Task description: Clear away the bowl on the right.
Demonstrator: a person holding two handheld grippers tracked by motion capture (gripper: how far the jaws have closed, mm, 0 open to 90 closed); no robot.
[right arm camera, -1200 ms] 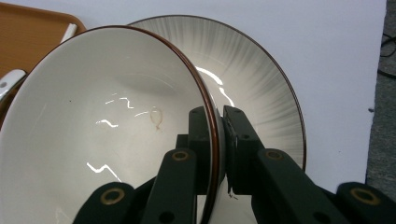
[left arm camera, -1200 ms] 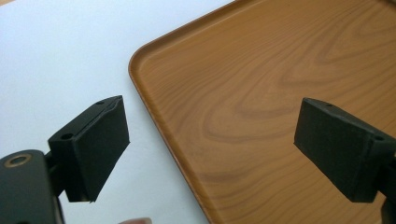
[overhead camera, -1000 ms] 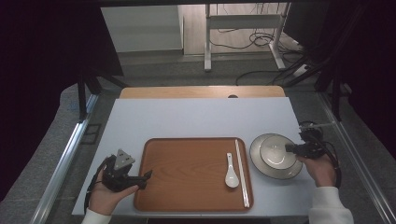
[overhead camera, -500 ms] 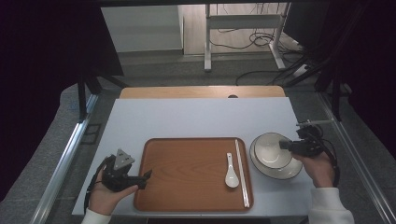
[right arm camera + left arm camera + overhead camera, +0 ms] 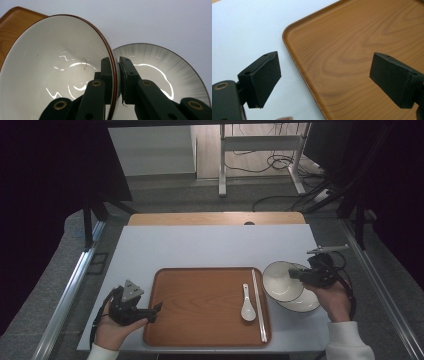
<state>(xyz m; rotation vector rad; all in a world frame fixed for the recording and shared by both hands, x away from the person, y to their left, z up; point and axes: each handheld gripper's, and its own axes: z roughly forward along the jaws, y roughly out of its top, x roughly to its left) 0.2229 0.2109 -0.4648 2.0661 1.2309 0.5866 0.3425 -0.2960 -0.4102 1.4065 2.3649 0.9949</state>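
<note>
A: Your right gripper has its fingers clamped on the rim of the bowl — one inside, one outside. The bowl is tilted, its near edge over the plate, just right of the tray.

B: What's the danger from here?

A: It's an edge-on pinch on a glazed rim. With all the bowl's weight hanging to one side of the grip, I'd judge it could swivel or slide out if you swing it fast, and then it would drop onto the plate and chip both. Also, the spoon and chopsticks lie at the tray's right edge; come in low and the bowl could knock them.

B: And my hands?

A: Your right hand sits by the tabletop at its right edge, the gripper pointing left toward the tray, roughly level. Your left hand rests at the tray's near left corner. The left gripper has its fingers wide apart with nothing between them — one above the tabletop, one above the tray's wood. It isn't bracing the tray, so in my view a bump from the bowl could shove it.
</note>
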